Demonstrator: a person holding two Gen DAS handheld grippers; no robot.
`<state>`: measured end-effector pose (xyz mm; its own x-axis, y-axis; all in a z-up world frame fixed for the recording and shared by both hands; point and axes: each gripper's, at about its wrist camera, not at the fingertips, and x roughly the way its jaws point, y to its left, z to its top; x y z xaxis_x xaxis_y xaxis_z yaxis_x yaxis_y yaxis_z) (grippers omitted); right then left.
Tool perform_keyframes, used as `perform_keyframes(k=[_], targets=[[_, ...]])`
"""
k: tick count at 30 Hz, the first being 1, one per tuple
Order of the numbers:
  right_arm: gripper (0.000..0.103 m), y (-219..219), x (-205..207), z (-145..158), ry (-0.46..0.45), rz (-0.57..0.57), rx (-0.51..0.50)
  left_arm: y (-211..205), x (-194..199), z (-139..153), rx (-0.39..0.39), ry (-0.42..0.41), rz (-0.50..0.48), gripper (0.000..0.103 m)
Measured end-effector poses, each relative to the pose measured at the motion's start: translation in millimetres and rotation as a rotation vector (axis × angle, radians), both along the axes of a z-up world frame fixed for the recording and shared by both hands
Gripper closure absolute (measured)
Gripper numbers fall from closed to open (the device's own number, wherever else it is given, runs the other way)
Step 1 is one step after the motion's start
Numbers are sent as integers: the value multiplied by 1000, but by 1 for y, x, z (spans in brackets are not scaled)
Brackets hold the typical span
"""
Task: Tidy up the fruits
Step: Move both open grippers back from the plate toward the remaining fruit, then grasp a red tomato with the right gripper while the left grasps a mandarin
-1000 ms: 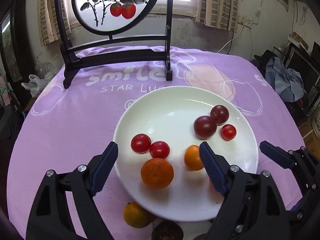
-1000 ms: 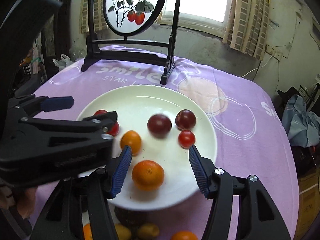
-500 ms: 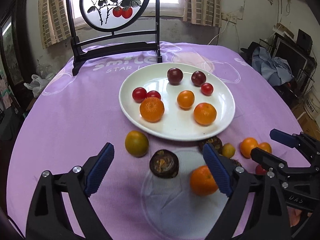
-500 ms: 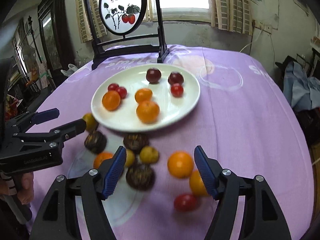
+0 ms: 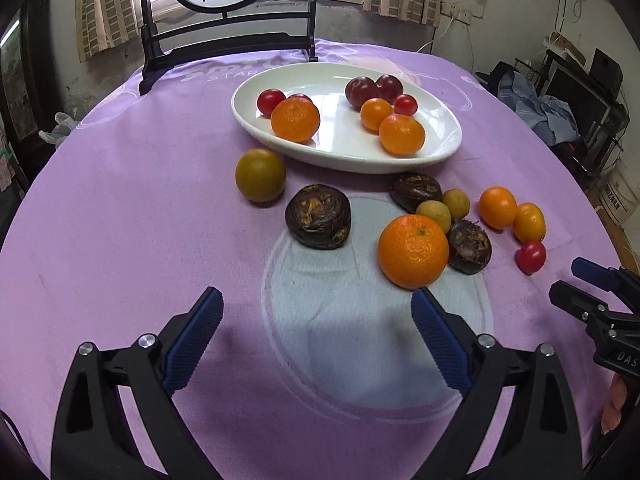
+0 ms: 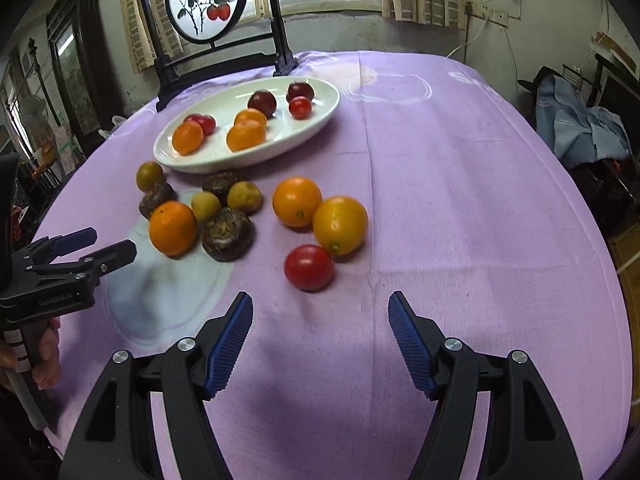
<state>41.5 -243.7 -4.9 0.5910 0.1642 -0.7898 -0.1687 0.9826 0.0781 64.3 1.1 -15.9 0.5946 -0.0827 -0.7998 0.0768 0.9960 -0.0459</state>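
Both grippers — left [image 5: 316, 318] and right [image 6: 320, 322] — sit with fingers spread wide, holding nothing. I've got the orange [image 5: 413, 251] just ahead of my left fingers, tomato [image 6: 309, 267] just ahead of my right — plate [image 5: 440, 148] farther out.

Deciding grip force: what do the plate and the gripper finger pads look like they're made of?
White plate: seemingly glazed ceramic, with glossy window reflections on a smooth, thick rim; melamine is possible. Finger pads on the right gripper: blue, ridged, matte, likely rubber or soft plastic on black, probably plastic arms.
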Motion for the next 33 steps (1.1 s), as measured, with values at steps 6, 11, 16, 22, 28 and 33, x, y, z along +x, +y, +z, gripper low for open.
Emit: perform_keyframes(k=[6, 11, 16, 22, 28, 33], targets=[[32, 6, 9, -9, 32, 2, -6, -4, -2, -4, 20, 5, -12, 10], [48, 18, 29, -15, 68, 21, -16, -8, 0, -7, 35, 23, -21, 10], [66, 25, 37, -16, 66, 13, -26, -8, 1, -8, 32, 31, -25, 10], [73, 23, 25, -12, 55, 63, 37, -14, 6, -7, 20, 38, -32, 10], [73, 26, 14, -10, 40, 121, 88, -32, 15, -10, 35, 66, -63, 18], [73, 29, 9, -7, 21, 163, 106, -46, 24, -17, 69, 83, -74, 26]])
